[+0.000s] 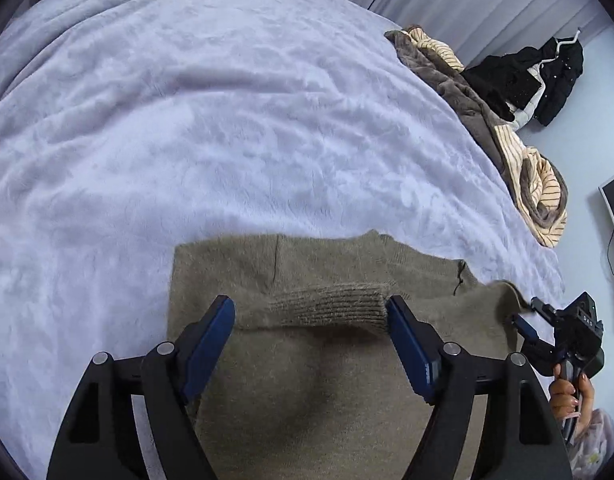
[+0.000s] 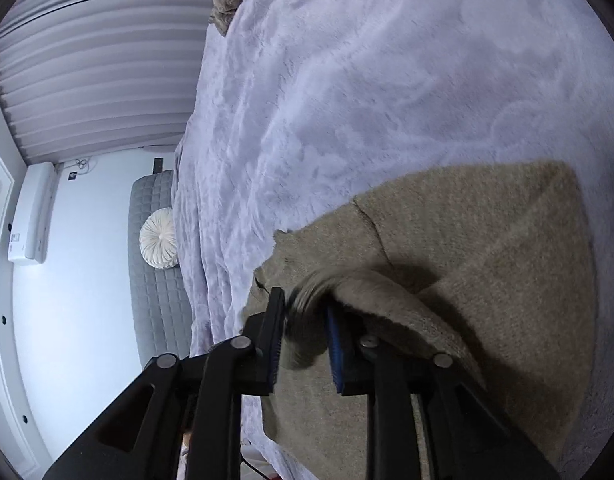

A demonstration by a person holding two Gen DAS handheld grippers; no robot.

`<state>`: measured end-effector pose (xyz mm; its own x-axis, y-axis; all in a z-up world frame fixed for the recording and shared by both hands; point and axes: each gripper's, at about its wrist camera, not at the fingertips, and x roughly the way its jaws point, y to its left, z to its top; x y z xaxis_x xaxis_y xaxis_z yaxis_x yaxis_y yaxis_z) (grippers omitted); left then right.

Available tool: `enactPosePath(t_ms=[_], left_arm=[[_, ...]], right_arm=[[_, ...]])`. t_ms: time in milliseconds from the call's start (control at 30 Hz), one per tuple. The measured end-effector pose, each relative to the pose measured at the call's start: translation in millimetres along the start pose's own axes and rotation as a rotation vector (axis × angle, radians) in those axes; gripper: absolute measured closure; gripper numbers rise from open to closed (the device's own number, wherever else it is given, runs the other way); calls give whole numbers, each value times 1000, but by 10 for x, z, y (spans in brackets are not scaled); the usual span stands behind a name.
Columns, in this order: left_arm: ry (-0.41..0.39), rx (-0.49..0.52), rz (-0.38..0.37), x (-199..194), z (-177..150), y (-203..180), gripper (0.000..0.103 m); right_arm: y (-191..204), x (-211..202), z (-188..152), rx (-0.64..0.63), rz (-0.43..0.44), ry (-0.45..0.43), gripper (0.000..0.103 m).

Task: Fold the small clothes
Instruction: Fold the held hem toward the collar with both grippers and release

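Note:
An olive-brown knit sweater [image 1: 315, 392] lies flat on the lavender bed blanket [image 1: 211, 128]. One sleeve is folded across its body, with the ribbed cuff [image 1: 327, 306] lying between my left gripper's fingers. My left gripper [image 1: 311, 314] is open above the sweater and holds nothing. My right gripper [image 2: 305, 312] is shut on the sweater's other sleeve [image 2: 371, 292] and holds it lifted over the body [image 2: 487, 264]. The right gripper also shows in the left wrist view [image 1: 523, 312], at the sweater's right edge.
A heap of brown and striped clothes [image 1: 519, 152] lies along the bed's right edge. Black garments [image 1: 523, 76] hang by the wall. A grey quilted bench with a round white cushion [image 2: 159, 238] stands beside the bed. Curtains [image 2: 95, 72] fill the background.

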<state>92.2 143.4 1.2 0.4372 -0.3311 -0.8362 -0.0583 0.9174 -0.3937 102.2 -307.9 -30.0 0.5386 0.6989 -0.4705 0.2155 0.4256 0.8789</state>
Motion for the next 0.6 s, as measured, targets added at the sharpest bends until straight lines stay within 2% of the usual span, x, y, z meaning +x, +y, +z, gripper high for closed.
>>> enactPosePath(t_ms=[33, 133, 233, 333, 433, 500, 567, 600], left_arm=[[0, -3, -3, -33, 17, 0, 25], [38, 28, -28, -45, 2, -51, 25], [108, 97, -33, 129, -128, -164, 25], [153, 115, -26, 402, -215, -256, 25], [118, 84, 26, 652, -155, -259, 25], [84, 47, 46, 736, -80, -192, 25], [68, 21, 33, 771, -16, -120, 25], [67, 19, 33, 772, 7, -103, 25]], right_arm=[[39, -75, 11, 2, 17, -25, 58], [169, -213, 3, -13, 37, -62, 59], [288, -160, -91, -96, -28, 3, 72], [290, 67, -130, -186, -153, 61, 74], [150, 262, -119, -217, -246, 66, 74], [67, 287, -78, -237, -322, 25, 74], [-21, 209, -13, -222, -332, -26, 82], [-39, 161, 15, -210, -346, -51, 83]])
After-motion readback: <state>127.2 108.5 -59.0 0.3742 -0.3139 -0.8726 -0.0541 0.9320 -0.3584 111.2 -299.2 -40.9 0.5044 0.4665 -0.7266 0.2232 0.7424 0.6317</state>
